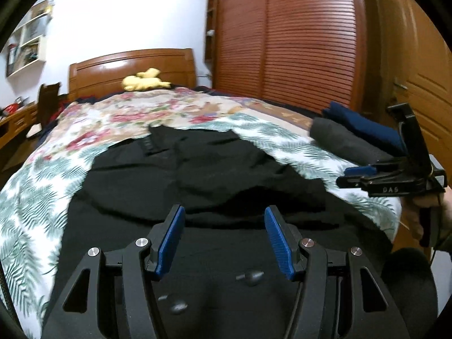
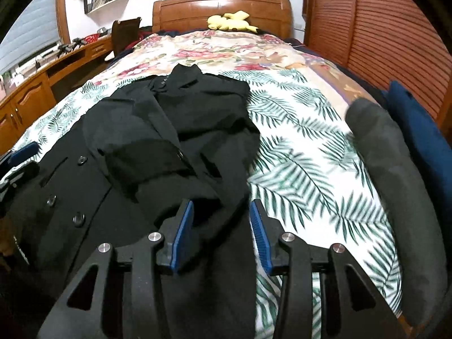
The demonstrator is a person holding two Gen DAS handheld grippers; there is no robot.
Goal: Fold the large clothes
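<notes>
Coat lies half-folded; both claws, left gripper and right gripper, spread empty; next pinch one hem layer, I'd say.

a black coat with dark buttons down its front lies spread and rumpled on the leaf-patterned bedspread, collar toward the headboard end, one sleeve folded across its chest, its hem at the bedspread's near edge.
</notes>
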